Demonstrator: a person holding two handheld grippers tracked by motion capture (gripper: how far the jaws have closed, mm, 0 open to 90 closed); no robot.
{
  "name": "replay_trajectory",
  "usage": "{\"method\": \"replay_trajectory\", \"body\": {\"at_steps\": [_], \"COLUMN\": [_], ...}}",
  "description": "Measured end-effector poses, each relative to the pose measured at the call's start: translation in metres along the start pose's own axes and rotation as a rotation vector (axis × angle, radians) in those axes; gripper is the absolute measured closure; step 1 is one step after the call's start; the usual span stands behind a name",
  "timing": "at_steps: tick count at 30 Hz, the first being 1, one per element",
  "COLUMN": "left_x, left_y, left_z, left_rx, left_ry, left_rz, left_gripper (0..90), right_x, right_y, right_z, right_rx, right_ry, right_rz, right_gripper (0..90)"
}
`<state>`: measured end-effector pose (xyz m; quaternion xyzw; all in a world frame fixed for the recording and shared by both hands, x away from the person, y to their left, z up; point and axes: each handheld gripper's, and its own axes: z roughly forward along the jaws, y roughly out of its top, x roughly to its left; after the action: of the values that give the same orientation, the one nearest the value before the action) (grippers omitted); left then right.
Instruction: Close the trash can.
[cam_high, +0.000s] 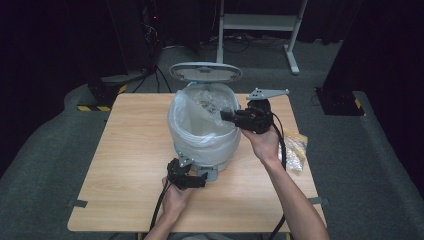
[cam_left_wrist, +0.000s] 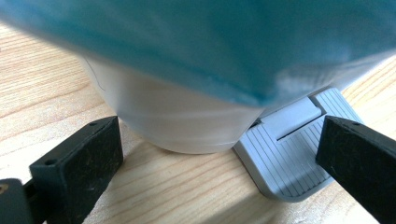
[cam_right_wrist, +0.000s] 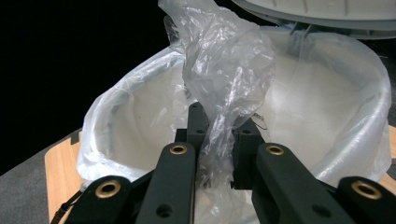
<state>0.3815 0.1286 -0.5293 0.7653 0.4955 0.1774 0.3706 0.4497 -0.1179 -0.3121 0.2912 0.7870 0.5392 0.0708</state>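
Note:
A white pedal bin (cam_high: 202, 142) lined with a clear bag (cam_right_wrist: 116, 107) stands mid-table, its grey lid (cam_high: 205, 72) raised. My right gripper (cam_high: 227, 115) reaches over the bin's right rim. In the right gripper view its jaws (cam_right_wrist: 217, 126) are shut on a crumpled clear plastic sheet (cam_right_wrist: 229, 60) that rises above the bin's opening. My left gripper (cam_high: 192, 179) sits low at the bin's front base, open. In the left gripper view its jaws (cam_left_wrist: 219, 140) stand wide apart, the right one over the grey ribbed pedal (cam_left_wrist: 289, 154); whether it touches the pedal I cannot tell.
The wooden table (cam_high: 130, 165) has free room left of the bin and along the front. Some crinkled clear and yellow packets (cam_high: 295, 150) lie near the right edge. On the dark floor behind stand a white frame (cam_high: 260, 22) and cables.

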Motion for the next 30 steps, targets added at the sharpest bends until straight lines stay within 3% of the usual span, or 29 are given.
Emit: {"method": "replay_trajectory", "body": {"at_steps": [10, 21, 30], "left_x": [0.0, 0.0, 0.0], "left_y": [0.0, 0.0, 0.0], "left_z": [0.0, 0.0, 0.0], "left_rx": [0.001, 0.001, 0.001], "left_ry": [-0.002, -0.004, -0.004], "left_rz": [-0.003, -0.005, -0.004], "left_gripper": [0.7, 0.8, 0.8], "right_x": [-0.003, -0.004, 0.0], "right_y": [-0.001, -0.002, -0.002], "right_z": [0.008, 0.013, 0.011], "right_rx": [0.023, 0.034, 0.02], "right_ry": [-0.008, -0.037, -0.033], "right_rz": [0.008, 0.005, -0.023], "right_gripper": [76.2, 45.9, 36.0]}}
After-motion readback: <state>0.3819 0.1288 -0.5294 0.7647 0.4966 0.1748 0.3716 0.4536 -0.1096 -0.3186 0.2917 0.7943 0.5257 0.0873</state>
